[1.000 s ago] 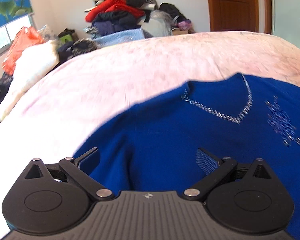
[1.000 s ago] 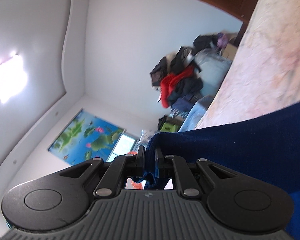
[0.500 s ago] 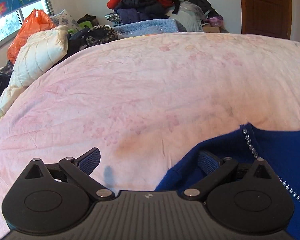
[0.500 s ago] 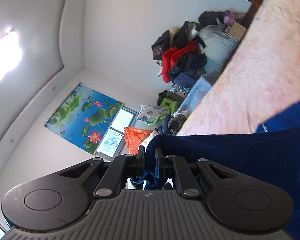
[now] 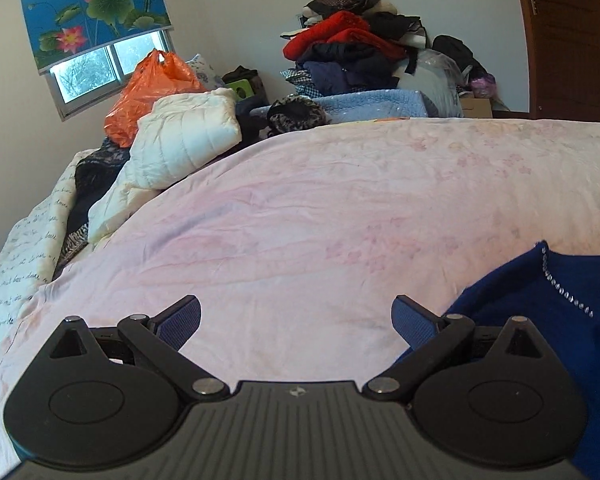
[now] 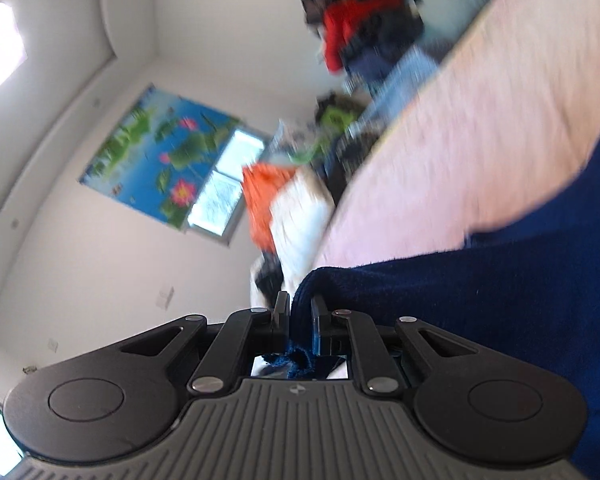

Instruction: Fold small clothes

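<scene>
The right gripper is pinching the blue top; the left gripper is hanging wide open, so it should grab slowly.

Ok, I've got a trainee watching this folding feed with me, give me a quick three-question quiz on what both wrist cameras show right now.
1. True or false: the left gripper is clamped on fabric.
2. Multiple choice: the right gripper grips
A) the orange bag
B) an edge of the blue sweater
C) nothing
3. Fill in: in the left wrist view, the sweater's rhinestone-trimmed edge lies on the ____ bedsheet, to the gripper's right.

Key: 1 false, its jaws stand wide apart over bare sheet. 2 B. 3 pink.
</scene>
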### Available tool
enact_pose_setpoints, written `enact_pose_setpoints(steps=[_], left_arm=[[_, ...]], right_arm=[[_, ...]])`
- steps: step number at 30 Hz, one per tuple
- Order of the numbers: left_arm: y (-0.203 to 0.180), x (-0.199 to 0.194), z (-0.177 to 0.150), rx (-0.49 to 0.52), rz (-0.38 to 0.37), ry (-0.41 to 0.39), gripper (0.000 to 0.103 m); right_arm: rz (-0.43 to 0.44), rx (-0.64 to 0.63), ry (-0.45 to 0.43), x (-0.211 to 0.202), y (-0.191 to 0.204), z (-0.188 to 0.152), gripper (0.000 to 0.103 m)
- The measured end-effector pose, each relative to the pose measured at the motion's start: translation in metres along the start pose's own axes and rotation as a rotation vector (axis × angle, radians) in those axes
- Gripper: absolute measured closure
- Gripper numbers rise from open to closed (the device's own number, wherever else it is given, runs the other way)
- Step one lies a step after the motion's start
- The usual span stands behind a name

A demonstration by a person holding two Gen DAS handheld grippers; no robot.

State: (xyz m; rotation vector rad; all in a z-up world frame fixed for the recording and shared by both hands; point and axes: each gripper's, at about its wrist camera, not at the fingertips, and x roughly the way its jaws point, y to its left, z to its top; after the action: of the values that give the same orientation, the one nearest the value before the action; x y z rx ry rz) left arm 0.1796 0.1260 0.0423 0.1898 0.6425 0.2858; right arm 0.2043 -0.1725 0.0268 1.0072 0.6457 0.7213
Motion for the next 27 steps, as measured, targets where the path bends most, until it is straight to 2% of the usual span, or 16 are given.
enact_pose_setpoints(steps=[5,8,10,12,15,19,22,23,24,27], left_arm=[[0.007,-0.01,-0.032,0.012,-0.007,0.047,0.001],[0.01,-0.015,-0.043,0.025,-0.003,0.069,0.001],[0.014,-0.019,-0.049,0.02,0.005,0.08,0.001],[0.02,-0.024,-0.056,0.017,0.014,0.082,0.001],[0.034,-0.031,-0.067,0.011,0.042,0.097,0.001],[0.056,-0.043,-0.085,0.003,0.059,0.129,0.001],[0.077,-0.055,-0.098,-0.007,0.095,0.139,0.001],[0.085,-0.059,-0.101,-0.015,0.104,0.141,0.001],[0.092,-0.062,-0.105,-0.025,0.111,0.147,0.001],[0.11,-0.068,-0.112,-0.059,0.145,0.173,0.001]], right_arm=[[-0.062,0.043,0.111,0.04,-0.031,-0.033,0.087],[-0.135,0.041,0.148,0.052,-0.045,-0.044,0.081],[-0.196,0.023,0.19,0.061,-0.049,-0.051,0.033],[-0.202,-0.002,0.208,0.061,-0.048,-0.058,0.034],[-0.194,-0.088,0.146,0.04,-0.026,-0.059,0.035],[-0.177,-0.043,0.154,0.028,-0.02,-0.052,0.035],[-0.288,-0.051,0.216,0.048,-0.032,-0.055,0.032],[-0.299,-0.074,0.222,0.054,-0.033,-0.062,0.032],[-0.288,-0.103,0.22,0.053,-0.027,-0.066,0.034],[-0.241,-0.168,0.242,0.045,-0.003,-0.08,0.034]])
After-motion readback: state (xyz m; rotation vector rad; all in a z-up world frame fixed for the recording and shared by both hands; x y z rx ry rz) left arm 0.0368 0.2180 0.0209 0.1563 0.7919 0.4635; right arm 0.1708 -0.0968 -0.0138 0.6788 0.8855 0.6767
